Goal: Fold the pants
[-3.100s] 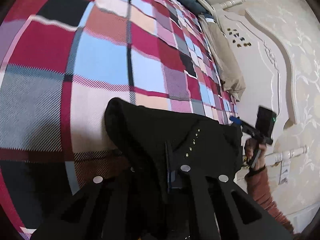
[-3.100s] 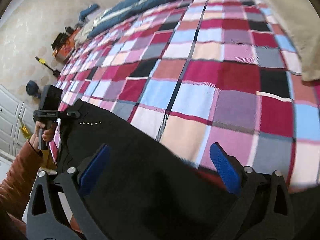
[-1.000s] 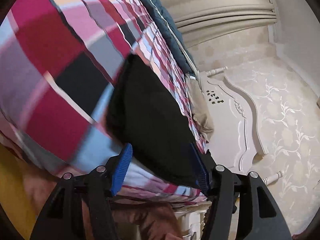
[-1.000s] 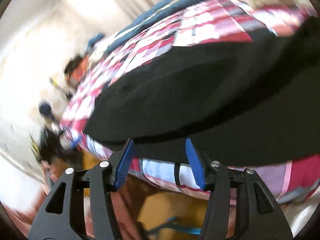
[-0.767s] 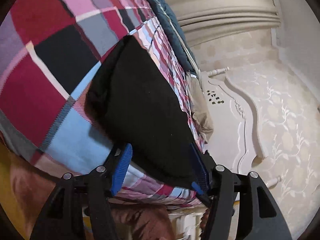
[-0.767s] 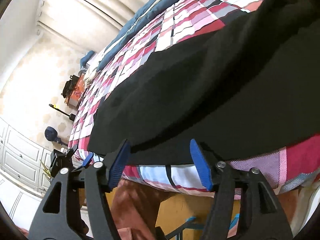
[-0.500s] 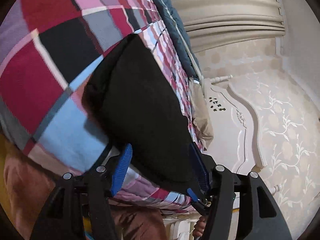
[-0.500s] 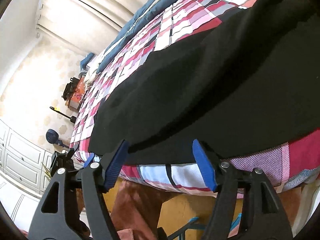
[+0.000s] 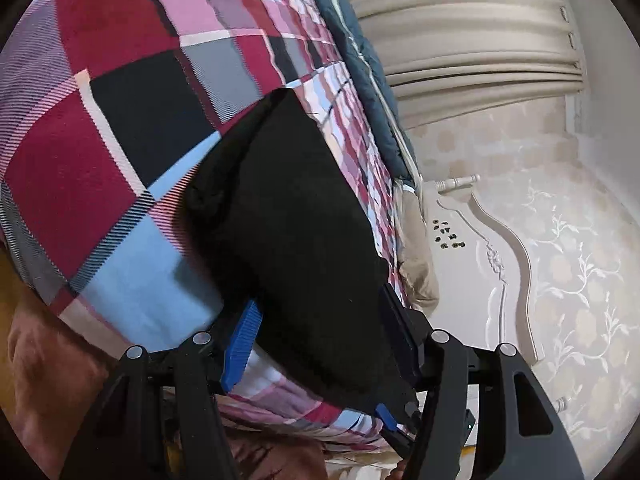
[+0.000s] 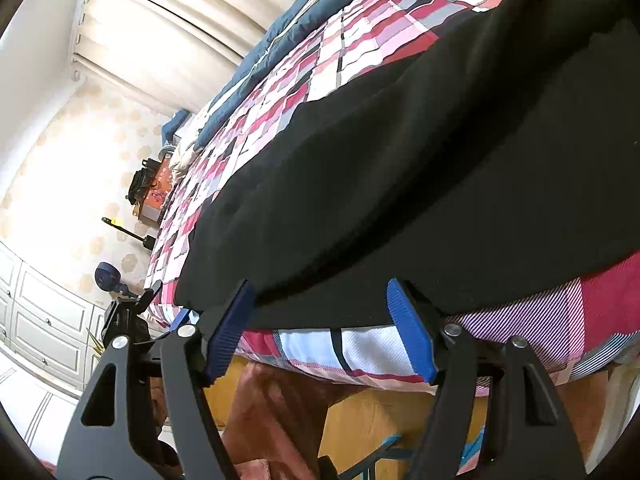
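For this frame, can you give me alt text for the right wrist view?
Folded black pants lie on a plaid bedspread at the bed's near edge. The right gripper, blue pads parted and touching nothing, sits just below the pants' hem. Beyond are a blue quilt, cream curtains and white cabinets.

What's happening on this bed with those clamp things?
A person is folding black pants on a plaid bedspread, using a handheld two-finger gripper in each hand. The pants lie folded near the bed's edge. The left gripper and right gripper both sit at that edge, jaws apart, neither pinching the cloth.
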A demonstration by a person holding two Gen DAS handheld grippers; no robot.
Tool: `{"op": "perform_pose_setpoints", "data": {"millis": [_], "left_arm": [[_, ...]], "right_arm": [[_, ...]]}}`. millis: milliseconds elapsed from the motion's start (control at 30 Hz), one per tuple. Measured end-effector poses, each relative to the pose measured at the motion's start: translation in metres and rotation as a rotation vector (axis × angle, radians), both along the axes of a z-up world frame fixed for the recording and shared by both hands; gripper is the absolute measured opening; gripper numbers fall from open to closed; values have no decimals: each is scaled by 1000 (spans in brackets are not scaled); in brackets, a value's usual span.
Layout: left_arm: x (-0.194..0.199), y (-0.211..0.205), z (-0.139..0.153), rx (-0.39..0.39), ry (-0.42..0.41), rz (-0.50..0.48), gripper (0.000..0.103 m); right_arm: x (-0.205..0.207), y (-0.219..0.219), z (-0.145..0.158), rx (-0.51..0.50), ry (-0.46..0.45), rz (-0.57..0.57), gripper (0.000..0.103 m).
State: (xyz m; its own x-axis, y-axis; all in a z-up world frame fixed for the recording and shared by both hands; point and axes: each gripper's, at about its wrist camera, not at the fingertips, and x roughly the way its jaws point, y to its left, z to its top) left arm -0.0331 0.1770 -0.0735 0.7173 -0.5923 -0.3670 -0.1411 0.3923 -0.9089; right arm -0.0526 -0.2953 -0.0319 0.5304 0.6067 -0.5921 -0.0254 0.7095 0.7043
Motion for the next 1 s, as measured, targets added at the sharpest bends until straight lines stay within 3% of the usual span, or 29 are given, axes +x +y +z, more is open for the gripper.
{"op": "perform_pose_setpoints", "data": {"millis": [67, 133, 300, 500, 667, 733, 800, 900, 967, 1000], "left_arm": [[-1, 3, -8, -65, 27, 28, 59], [-4, 2, -7, -83, 45, 41, 59], [-1, -8, 12, 46, 13, 13, 59], [4, 2, -6, -28, 51, 57, 59], [5, 2, -5, 7, 56, 83, 57], [7, -1, -3, 56, 69, 87, 50], [10, -3, -1, 113, 87, 86, 32], [13, -2, -1, 146, 96, 88, 20], [15, -2, 1, 160, 99, 92, 19], [16, -2, 3, 174, 98, 96, 18]], "right_arm": [[-2, -1, 1, 4, -1, -7, 69], [-3, -3, 3, 12, -4, -14, 69], [-3, -2, 2, 22, -1, -6, 69], [1, 0, 0, 68, 10, -11, 69], [8, 4, -9, 153, 42, -41, 69], [11, 5, -14, 190, 54, -67, 69], [15, 6, -17, 213, 61, -96, 69], [26, 11, -20, 210, 85, -133, 51], [33, 15, -22, 157, 109, -132, 11], [35, 18, -23, 142, 116, -128, 9]]}}
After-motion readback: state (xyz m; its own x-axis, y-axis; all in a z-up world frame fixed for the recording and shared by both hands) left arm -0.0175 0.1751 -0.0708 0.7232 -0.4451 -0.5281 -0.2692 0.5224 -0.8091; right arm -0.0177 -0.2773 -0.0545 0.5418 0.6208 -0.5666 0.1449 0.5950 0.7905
